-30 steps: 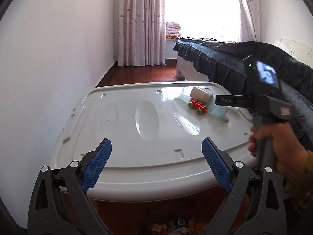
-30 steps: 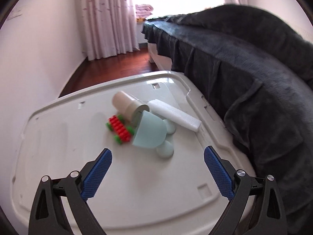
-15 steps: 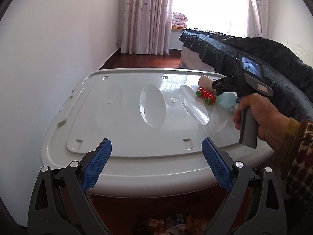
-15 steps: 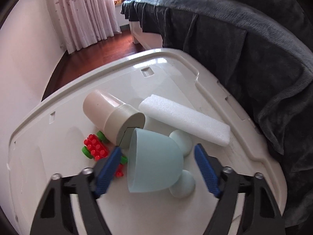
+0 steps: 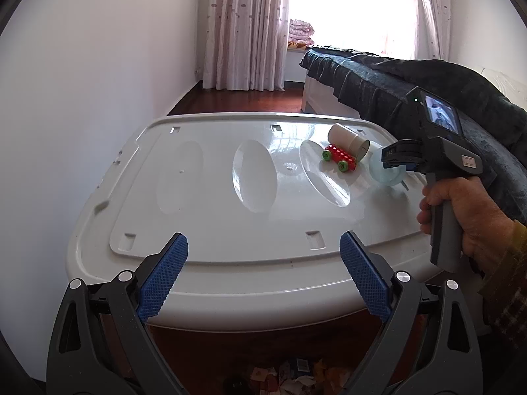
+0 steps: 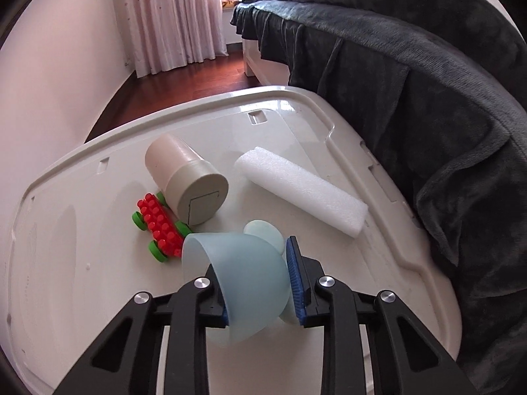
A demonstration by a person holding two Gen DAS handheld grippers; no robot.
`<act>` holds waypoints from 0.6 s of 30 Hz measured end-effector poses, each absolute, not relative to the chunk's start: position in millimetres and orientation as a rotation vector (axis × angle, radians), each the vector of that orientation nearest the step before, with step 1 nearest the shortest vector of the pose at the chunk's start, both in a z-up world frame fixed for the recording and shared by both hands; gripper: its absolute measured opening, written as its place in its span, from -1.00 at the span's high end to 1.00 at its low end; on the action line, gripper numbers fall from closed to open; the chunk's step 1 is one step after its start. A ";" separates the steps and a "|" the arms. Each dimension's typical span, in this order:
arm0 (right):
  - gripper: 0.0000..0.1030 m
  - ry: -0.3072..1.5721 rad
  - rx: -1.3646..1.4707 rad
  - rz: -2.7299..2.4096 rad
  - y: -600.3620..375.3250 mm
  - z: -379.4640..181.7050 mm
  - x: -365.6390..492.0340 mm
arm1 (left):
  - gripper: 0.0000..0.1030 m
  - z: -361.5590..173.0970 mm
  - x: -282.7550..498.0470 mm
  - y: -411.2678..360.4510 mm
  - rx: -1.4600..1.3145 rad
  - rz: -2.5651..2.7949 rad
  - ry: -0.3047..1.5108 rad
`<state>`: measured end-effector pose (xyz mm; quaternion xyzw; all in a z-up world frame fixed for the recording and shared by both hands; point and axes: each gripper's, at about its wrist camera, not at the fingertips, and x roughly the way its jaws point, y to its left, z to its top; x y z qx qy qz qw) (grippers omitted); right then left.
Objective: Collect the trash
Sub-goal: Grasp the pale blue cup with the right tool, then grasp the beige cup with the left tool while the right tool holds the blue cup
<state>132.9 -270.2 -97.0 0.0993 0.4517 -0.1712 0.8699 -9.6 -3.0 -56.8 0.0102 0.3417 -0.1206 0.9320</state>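
One view only: foam strip (image 6: 301, 189) | right gripper (image 6: 258, 283) clamps blue cup (image 6: 245, 283)

Daylit room, both views sharp, heavy fisheye.
Window (image 5: 349, 10) well beyond fingers (image 5: 163, 279) is blown out w/ glare; reflects as sheen on white bench (image 5: 210, 230) ahead of fingers. Soft, faint shadows. Dark vignette at corners, edges bent. No motion blur.
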 end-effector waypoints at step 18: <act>0.48 0.722 0.028 -0.280 -308.7 10.6 70.2 | -0.77 -24.7 131.1 -127.7 -0.107 -0.331 0.778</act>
